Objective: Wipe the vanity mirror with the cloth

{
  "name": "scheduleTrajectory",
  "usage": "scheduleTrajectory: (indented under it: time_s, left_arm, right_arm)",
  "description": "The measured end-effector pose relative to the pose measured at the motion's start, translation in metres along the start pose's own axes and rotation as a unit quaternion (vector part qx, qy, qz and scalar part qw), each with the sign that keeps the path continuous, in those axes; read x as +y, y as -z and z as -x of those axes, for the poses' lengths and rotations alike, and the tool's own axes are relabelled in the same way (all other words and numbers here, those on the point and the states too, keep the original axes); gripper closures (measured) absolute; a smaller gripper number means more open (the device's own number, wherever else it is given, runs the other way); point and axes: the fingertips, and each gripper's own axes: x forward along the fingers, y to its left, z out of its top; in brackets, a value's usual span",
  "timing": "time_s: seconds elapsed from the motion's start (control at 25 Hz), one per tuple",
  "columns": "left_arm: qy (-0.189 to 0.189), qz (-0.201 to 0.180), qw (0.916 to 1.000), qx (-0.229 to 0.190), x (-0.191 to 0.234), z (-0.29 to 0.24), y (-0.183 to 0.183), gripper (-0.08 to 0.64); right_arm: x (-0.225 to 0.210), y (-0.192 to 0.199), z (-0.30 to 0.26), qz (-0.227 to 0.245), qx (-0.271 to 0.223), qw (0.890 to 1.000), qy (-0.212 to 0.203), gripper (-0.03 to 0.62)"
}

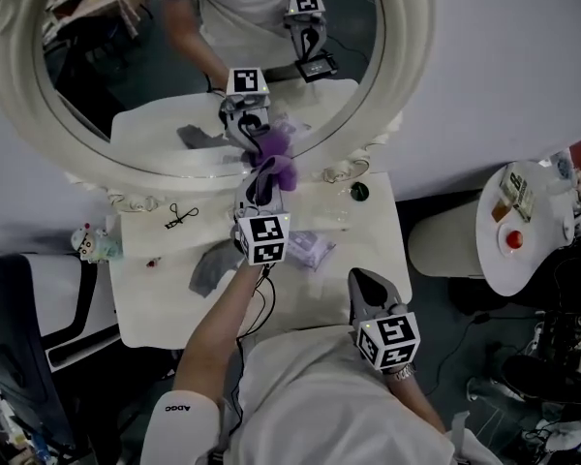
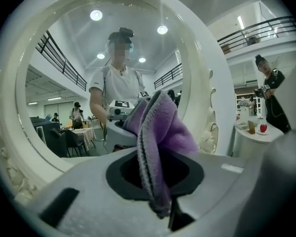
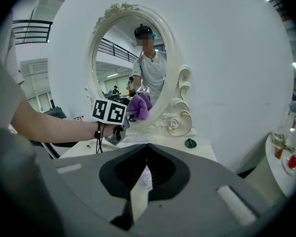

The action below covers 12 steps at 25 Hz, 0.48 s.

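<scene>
The big oval vanity mirror with the white carved frame (image 1: 412,37) stands at the back of the white dressing table (image 1: 155,298). Almost all of its glass is still to be wiped, I think.

The left gripper (image 1: 261,184) reaches to the lowest part of the mirror. Its claw pinches the purple fluffy cloth (image 1: 279,170), and a bunch of cloth stands out past the tips. The cloth is just at the lower rim of the mirror, close to its own reflection. I cannot tell if it already presses on the glass.

The right gripper (image 1: 361,282) waits well apart from the mirror, near the person's body, with its claw pressed together.

To do this step well, I would lay the loose bunch flat on the glass, so that only cloth touches the mirror and not the hard tips. Then make wide, overlapping strokes from the lower rim upward, with light pressure, because the mirror may tip. A grey rag (image 1: 211,264) lies before the mirror, a little left.
</scene>
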Motion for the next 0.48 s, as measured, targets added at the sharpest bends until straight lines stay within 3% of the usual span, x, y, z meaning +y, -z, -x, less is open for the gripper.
scheduleTrajectory:
  time_s: [0.12, 0.2, 0.48]
  left_arm:
    - [-0.003, -0.006, 0.9999, 0.009, 0.019, 0.003, 0.011, 0.505]
    - [-0.007, 0.011, 0.9998, 0.018, 0.032, 0.007, 0.018, 0.503]
    - [-0.056, 0.038, 0.9967, 0.045, 0.093, 0.04, 0.036, 0.503]
  right_arm:
    - [0.018, 0.0, -0.005, 0.006, 0.004, 1.0, -0.01, 0.584]
    - [0.028, 0.0, -0.008, 0.006, 0.007, 1.0, -0.017, 0.584]
    - [0.065, -0.008, -0.023, 0.014, 0.005, 0.999, -0.041, 0.584]
